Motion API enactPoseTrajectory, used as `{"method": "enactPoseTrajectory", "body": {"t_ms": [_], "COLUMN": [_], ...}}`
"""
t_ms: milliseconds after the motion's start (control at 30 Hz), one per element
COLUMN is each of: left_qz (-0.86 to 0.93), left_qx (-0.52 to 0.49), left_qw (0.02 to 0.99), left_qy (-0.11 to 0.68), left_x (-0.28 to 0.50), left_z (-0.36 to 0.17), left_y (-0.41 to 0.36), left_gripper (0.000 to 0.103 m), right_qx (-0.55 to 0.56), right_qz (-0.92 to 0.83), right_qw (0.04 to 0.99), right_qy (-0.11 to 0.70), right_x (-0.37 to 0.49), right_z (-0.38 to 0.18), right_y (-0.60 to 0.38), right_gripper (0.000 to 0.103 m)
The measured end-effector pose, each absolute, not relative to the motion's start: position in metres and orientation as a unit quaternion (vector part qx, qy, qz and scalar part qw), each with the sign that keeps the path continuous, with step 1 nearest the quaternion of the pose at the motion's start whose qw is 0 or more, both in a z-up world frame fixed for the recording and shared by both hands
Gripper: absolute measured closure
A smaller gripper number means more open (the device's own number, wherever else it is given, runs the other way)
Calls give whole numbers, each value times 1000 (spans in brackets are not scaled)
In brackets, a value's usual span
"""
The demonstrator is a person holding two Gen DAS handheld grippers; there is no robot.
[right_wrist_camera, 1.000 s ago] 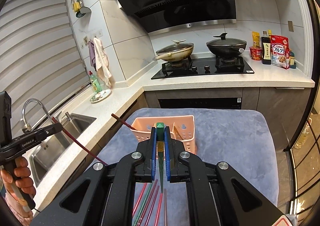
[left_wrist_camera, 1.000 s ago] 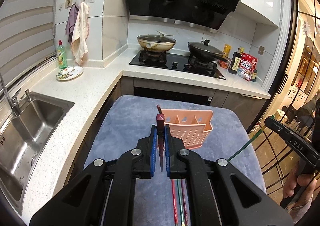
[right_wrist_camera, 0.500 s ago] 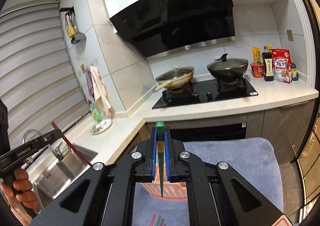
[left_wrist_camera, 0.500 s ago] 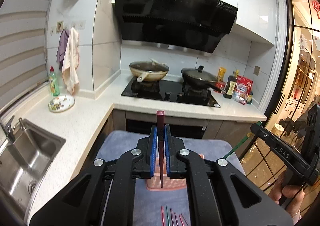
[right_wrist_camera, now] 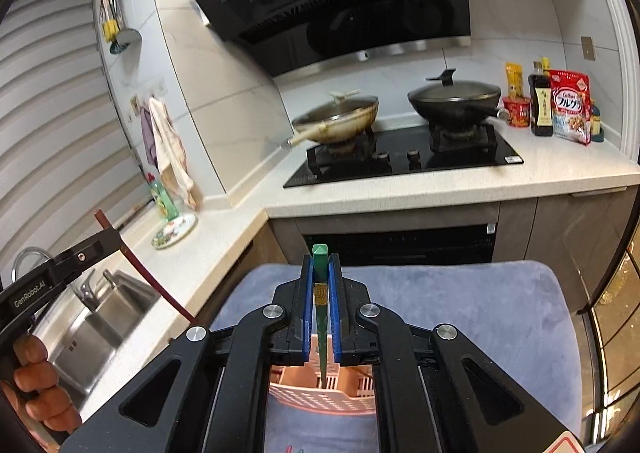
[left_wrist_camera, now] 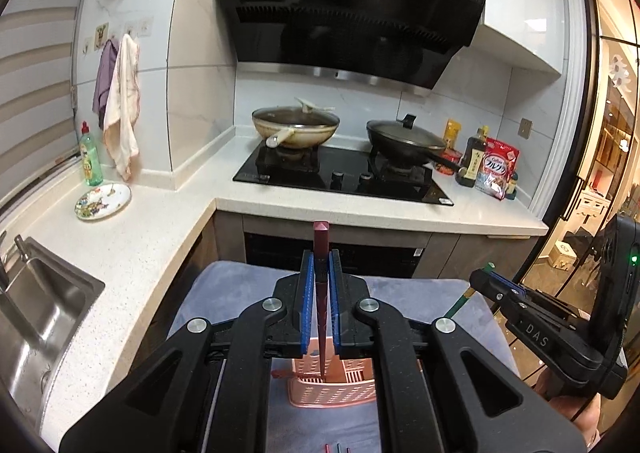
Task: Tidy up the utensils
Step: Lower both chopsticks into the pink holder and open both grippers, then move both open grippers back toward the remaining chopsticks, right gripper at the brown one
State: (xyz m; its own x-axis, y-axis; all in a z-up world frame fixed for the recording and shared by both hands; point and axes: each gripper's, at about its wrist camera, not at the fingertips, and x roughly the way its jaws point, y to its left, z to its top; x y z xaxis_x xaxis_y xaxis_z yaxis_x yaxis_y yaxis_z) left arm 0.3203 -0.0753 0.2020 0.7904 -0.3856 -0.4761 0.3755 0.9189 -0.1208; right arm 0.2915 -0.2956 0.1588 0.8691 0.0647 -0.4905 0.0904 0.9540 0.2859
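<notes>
It is a corner kitchen, with a pale speckled counter that wraps from a steel sink on the left to a black hob under a dark slanted hood. 2 lidded pans sit on the burners, a beige one on the left and a black one on the right, with bottles and a cereal bag past them. In front of the counter a grey-blue plush mat covers a low surface, and a pink slotted utensil basket stands on it.

The left gripper is held above the basket, angled down at it, its blue pads clamped together on a dark red chopstick. The stick runs lengthwise along the fingers: its square butt end juts up past the fingertips toward the oven front, and its thin tip points down into the basket's open compartments. From the right wrist view the same stick slants from upper left to lower right out of that gripper, gripped by a bare hand.

The right gripper is posed alike, above the basket and tilted down, pads closed on a green chopstick. Its blunt green end sticks up beyond the fingertips, and its tapered tip points down into a basket slot. A few loose coloured chopstick tips lie on the mat at the near edge.
</notes>
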Motion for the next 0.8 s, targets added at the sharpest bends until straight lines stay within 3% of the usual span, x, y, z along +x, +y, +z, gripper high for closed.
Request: {"method": "enactPoseTrajectory", "body": {"t_ms": [200, 233, 333, 467, 800], "left_qz": [-190, -188, -181, -176, -155], "left_qx": [-13, -13, -16, -12, 21], "left_qw": [946, 947, 948, 950, 949], "left_qy": [262, 260, 261, 257, 275], "left_x": [326, 326, 323, 312, 256], "left_z": [182, 181, 180, 185, 173], "left_y": [-75, -75, -72, -69, -53], "left_gripper": [95, 91, 64, 53, 46], "right_qx": [146, 144, 131, 131, 121], "right_qz": [-9, -10, -16, -12, 4], "right_qw": [950, 951, 955, 959, 958], "right_qy": [275, 274, 266, 249, 261], "right_x": [296, 295, 288, 272, 200], "right_z": [141, 141, 146, 160, 151], "right_y": [-292, -290, -287, -285, -272], "right_gripper": [96, 95, 90, 79, 75]}}
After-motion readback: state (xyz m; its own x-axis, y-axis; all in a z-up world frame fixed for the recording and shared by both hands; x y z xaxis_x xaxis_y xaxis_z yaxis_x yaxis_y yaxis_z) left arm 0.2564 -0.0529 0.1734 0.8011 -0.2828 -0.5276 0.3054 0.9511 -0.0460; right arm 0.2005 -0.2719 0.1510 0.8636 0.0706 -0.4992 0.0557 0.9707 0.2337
